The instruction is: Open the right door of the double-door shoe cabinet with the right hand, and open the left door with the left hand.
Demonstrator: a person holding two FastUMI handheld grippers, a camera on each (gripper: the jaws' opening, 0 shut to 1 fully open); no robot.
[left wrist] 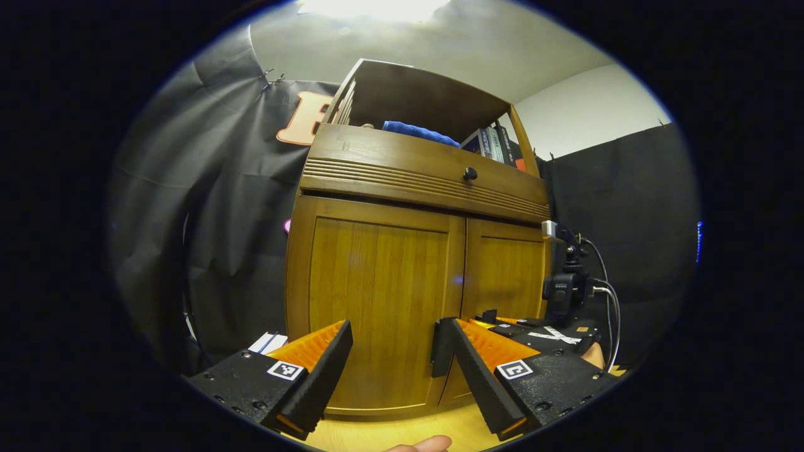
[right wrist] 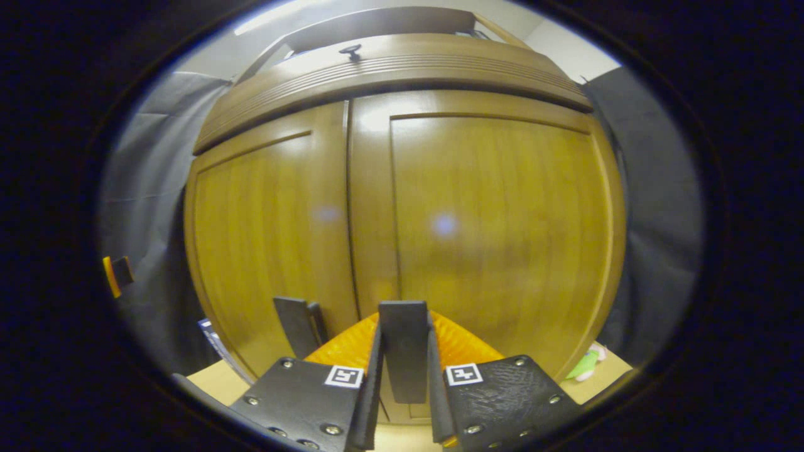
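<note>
A wooden shoe cabinet [left wrist: 414, 251] stands against the black cloth wall of the booth, both of its doors closed, the left door [left wrist: 377, 295] and the right door [left wrist: 505, 270] meeting at a narrow seam down the middle; in the right gripper view the same two panels bulge close to the lens, the right door [right wrist: 496, 232] taking up most of the frame beside the left door [right wrist: 270, 238]; above the doors runs a ribbed drawer front with a small dark knob [left wrist: 470, 174], and on the open shelf over it lie a blue cloth [left wrist: 419, 132] and a row of books [left wrist: 493, 143]; the left claw [left wrist: 391, 351] hangs wide open before the left door, its black-padded fingers well apart and touching nothing; the right claw [right wrist: 403, 361] is narrow, its fingers pressed on a flat dark handle [right wrist: 404, 351] at the foot of the right door, near the seam; a second dark handle [right wrist: 298, 326] stands just beside it on the left door; the cabinet rests on a pale wooden floor [left wrist: 402, 433]; a small camera on a stand [left wrist: 565, 282], cables trailing, sits by the cabinet's right corner.
</note>
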